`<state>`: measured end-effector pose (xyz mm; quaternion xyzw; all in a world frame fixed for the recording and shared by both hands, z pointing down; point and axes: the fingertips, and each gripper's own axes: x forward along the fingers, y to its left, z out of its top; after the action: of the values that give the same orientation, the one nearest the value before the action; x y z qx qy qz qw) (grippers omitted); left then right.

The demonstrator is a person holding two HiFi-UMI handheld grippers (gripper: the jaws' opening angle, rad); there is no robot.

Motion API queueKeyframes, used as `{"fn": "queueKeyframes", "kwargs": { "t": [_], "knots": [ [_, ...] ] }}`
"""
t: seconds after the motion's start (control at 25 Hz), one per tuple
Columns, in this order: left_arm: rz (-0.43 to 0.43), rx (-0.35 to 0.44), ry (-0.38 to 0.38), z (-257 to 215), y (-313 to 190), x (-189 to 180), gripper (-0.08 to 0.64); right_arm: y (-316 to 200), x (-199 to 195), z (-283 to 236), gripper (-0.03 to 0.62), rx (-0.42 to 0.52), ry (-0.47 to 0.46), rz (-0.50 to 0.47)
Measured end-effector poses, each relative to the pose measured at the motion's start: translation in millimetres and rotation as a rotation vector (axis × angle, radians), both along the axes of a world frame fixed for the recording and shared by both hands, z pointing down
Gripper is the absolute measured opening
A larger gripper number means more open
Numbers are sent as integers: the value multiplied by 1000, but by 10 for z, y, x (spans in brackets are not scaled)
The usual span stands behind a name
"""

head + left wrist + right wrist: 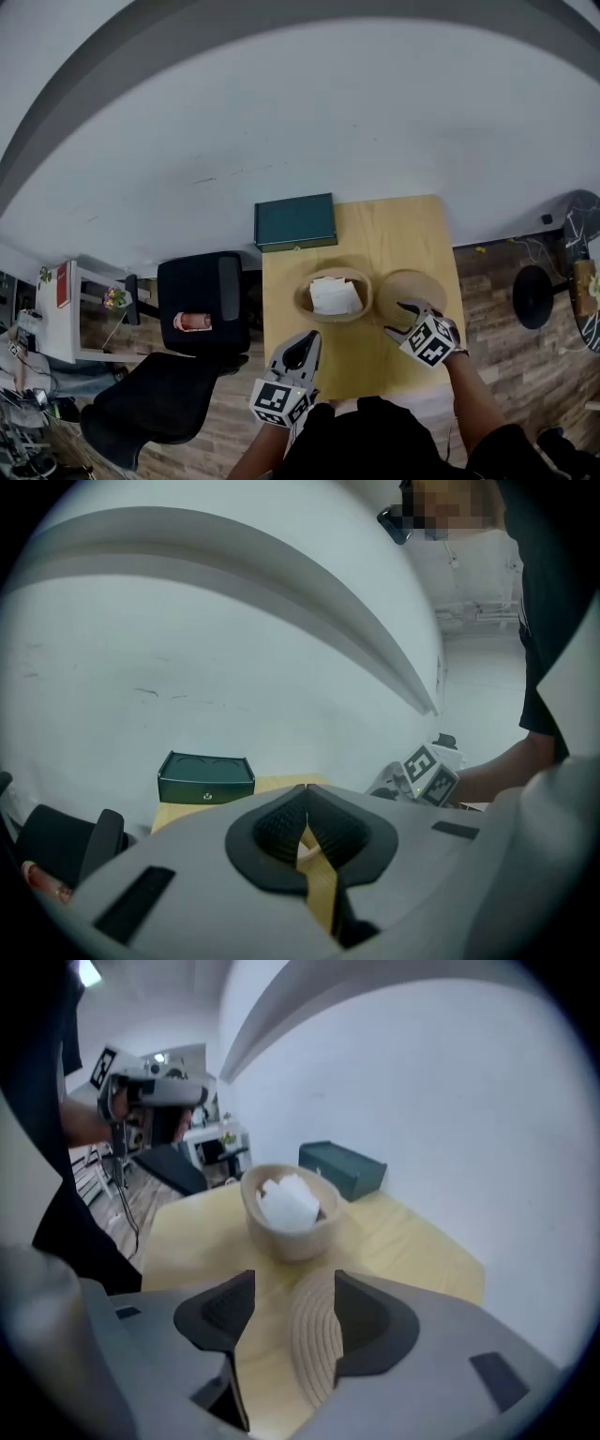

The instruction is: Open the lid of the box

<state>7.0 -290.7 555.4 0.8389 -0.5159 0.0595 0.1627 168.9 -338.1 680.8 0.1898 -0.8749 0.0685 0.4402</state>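
Note:
A round wooden box (323, 279) stands uncovered at the middle of the wooden table (412, 225), with white paper (335, 296) inside; the right gripper view shows the box (291, 1227) ahead. Its round wooden lid (410, 284) lies flat on the table to the box's right. My right gripper (403, 316) sits at the lid's near edge. In its own view the right gripper (291, 1302) has the lid (314, 1344) between the jaws, against the right pad, while the left pad stands apart. My left gripper (305, 349) hovers at the table's front left, and in its own view the left gripper (305, 803) is shut and holds nothing.
A dark green case (295, 221) lies at the table's far left edge against the white wall. A black chair (202, 305) with a red can (193, 322) on it stands left of the table. Wooden floor surrounds the table.

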Motion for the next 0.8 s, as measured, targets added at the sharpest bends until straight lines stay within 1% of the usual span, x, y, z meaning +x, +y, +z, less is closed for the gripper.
{"fn": "queueKeyframes", "kwargs": {
  "t": [0.08, 0.16, 0.28, 0.36, 0.52, 0.6, 0.68, 0.8],
  "knots": [
    [11, 24, -8, -72, 21, -12, 20, 28, -157, -304, 273, 54, -87, 41],
    [29, 46, -31, -135, 56, -8, 20, 92, -311, -562, 250, 107, -163, 74],
    [44, 66, -49, -212, 111, -23, 20, 236, -552, -898, 218, 144, -298, 126],
    [52, 83, -57, -258, 152, -48, 20, 330, -669, -1117, 185, 178, -369, 143],
    [74, 114, -96, -338, 256, -95, 20, 481, -792, -1460, 118, 272, -415, 136],
    [75, 120, -98, -370, 288, -129, 20, 522, -829, -1588, 76, 282, -444, 147],
    [70, 124, -94, -395, 311, -168, 20, 548, -859, -1687, 20, 274, -477, 171],
    [69, 132, -87, -418, 366, -216, 20, 593, -909, -1803, 20, 263, -525, 214]
  ]
}}
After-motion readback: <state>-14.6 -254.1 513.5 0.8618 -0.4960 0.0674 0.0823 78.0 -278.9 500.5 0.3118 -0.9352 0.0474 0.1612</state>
